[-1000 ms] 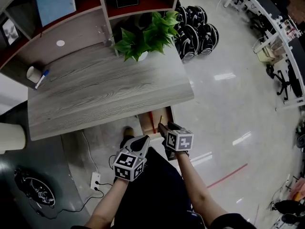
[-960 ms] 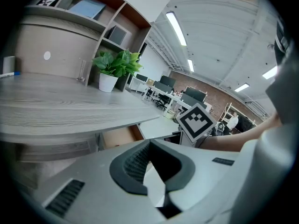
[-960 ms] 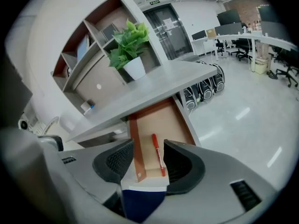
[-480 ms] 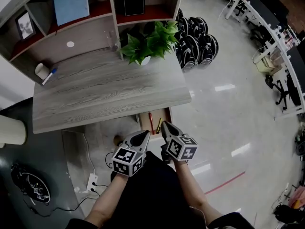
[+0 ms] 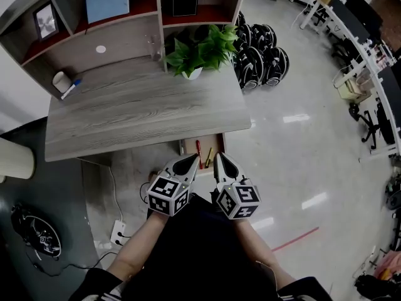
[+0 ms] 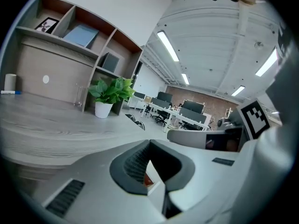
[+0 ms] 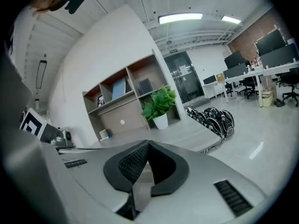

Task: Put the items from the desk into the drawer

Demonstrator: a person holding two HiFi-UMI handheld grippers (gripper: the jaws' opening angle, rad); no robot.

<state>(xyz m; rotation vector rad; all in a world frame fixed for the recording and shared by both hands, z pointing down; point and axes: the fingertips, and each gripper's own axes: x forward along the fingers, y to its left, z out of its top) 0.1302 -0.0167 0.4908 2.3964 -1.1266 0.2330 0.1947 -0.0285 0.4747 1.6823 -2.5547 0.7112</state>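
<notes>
An open drawer (image 5: pixel 215 144) sticks out under the front edge of the grey wood desk (image 5: pixel 144 111). In it lie a red pen-like item (image 5: pixel 198 149) and a yellow one (image 5: pixel 208 157). At the desk's back left stand a white cup (image 5: pixel 59 80) and a blue-capped marker (image 5: pixel 71 88). My left gripper (image 5: pixel 193 158) (image 6: pixel 149 143) hangs just in front of the drawer, its jaws together and empty. Beside it my right gripper (image 5: pixel 219 157) (image 7: pixel 148 143) has just been closing and is shut with nothing between its jaws.
A potted plant (image 5: pixel 200 50) stands at the desk's back right. Behind it a shelf unit (image 5: pixel 150 8) holds a picture frame, a blue folder and a black box. Black bags (image 5: pixel 260 46) lie on the floor to the right. A power strip (image 5: pixel 117 232) lies on the floor at left.
Both grippers have lifted away from the drawer toward me, the right one further. The right jaws, open over the drawer before, are now shut.
</notes>
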